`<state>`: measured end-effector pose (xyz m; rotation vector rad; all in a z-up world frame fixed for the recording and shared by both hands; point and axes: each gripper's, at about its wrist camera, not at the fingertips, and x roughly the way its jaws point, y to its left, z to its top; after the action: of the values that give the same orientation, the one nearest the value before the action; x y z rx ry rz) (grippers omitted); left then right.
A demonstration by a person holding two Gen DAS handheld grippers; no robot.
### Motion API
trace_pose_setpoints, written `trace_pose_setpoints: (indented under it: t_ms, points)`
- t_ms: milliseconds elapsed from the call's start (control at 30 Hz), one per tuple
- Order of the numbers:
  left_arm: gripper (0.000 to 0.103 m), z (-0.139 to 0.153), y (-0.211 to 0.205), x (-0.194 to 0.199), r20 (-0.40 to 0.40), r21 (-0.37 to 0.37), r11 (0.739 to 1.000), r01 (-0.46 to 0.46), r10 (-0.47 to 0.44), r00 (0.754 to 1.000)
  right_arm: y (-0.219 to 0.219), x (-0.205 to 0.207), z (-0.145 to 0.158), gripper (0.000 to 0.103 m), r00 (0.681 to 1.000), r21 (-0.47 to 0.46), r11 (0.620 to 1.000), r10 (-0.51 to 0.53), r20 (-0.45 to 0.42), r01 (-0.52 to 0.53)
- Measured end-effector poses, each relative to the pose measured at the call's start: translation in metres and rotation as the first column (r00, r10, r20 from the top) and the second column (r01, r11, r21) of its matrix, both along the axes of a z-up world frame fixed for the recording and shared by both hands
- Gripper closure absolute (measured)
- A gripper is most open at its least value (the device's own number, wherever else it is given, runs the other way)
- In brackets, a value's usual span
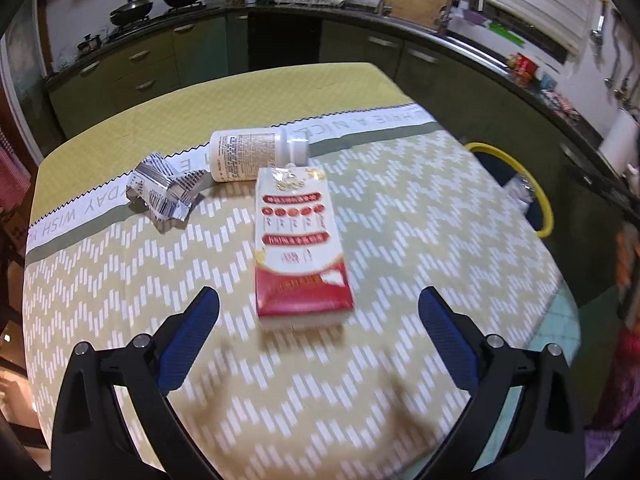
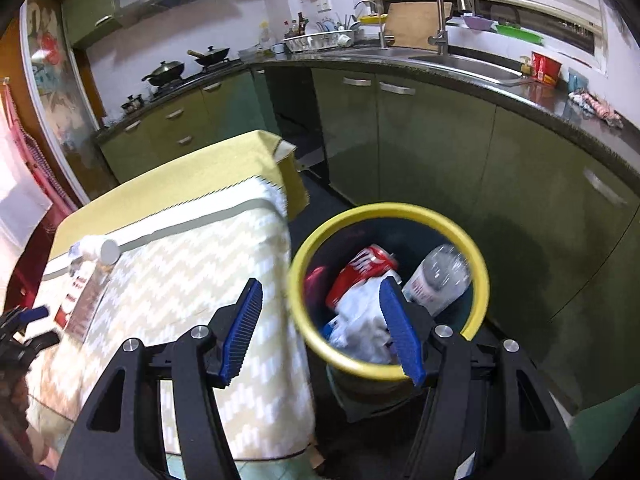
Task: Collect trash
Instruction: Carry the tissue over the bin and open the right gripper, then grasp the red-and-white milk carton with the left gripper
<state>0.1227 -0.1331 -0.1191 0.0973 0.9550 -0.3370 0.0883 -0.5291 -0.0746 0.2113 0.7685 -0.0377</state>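
Observation:
In the left wrist view a red and white tissue pack (image 1: 301, 246) lies on the patterned tablecloth (image 1: 420, 216). Behind it lie a white bottle (image 1: 256, 154) on its side and a crumpled silver wrapper (image 1: 164, 192). My left gripper (image 1: 318, 300) is open and empty, its fingers either side of the pack's near end. In the right wrist view my right gripper (image 2: 320, 300) is open and empty above the yellow-rimmed trash bin (image 2: 478, 276), which holds a red can (image 2: 362, 268), a clear plastic bottle (image 2: 438, 278) and white crumpled trash (image 2: 362, 324).
The bin stands on the floor at the table's right edge (image 2: 296, 280); its rim also shows in the left wrist view (image 1: 536, 188). Green kitchen cabinets (image 2: 440, 152) and a counter with a sink (image 2: 460, 60) curve behind it. The bottle and pack show at the left (image 2: 92, 268).

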Motion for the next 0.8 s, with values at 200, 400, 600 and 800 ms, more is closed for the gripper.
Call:
trace_pose_setpoints:
  t_ms: [200, 400, 600, 800]
  points:
    - [0.008, -0.018, -0.004, 0.029, -0.045, -0.001, 0.996, -0.084, 0.084, 0.995, 0.019, -0.016, -0.008, 0.042, 1.0, 0.027, 0.999, 0.025, 0.006, -0.025]
    - [0.009, -0.026, -0.011, 0.037, -0.043, 0.02, 0.995, -0.1, 0.101, 0.994, 0.015, -0.011, -0.015, 0.042, 0.999, 0.046, 0.999, 0.03, -0.011, -0.03]
    - [0.03, -0.032, -0.017, 0.044, -0.07, 0.039, 0.994, -0.099, 0.102, 0.992, 0.012, -0.004, -0.025, 0.042, 0.999, 0.066, 0.997, 0.029, -0.03, -0.027]
    - [0.048, -0.031, -0.019, 0.044, -0.05, 0.068, 0.992, -0.107, 0.111, 0.993, 0.011, -0.002, -0.03, 0.042, 0.999, 0.073, 0.997, 0.03, -0.036, -0.027]
